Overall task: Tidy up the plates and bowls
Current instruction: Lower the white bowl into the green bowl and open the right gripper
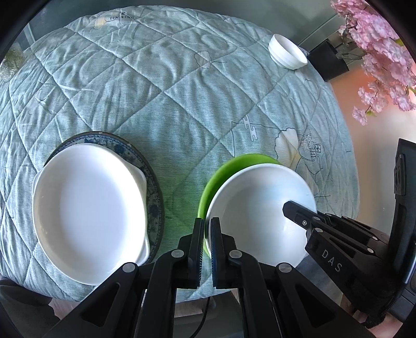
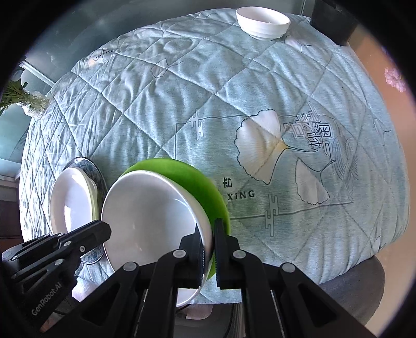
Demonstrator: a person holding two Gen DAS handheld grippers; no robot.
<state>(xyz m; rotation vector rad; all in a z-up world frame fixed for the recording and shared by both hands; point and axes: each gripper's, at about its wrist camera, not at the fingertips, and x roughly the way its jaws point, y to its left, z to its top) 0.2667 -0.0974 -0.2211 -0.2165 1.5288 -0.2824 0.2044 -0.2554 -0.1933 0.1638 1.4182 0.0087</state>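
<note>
Your left gripper point(image 1: 206, 234): clamped on the near rim of the green bowl point(image 1: 221, 173).
Your right gripper point(image 2: 208, 243): pinching the same bowl's opposite rim; white inside, green outside.
Bowl position: tilted above the quilted cloth point(image 1: 156, 91).
Left stack: white plate point(image 1: 88, 205) on patterned plate point(image 1: 153, 187).
Far edge: small white bowl point(image 1: 287, 52).

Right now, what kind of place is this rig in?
Probably a home dining or living area: a round table under a pale green quilted cloth carries stacked white plates and a small white ribbed bowl, with pink artificial blossoms beside it.
</note>
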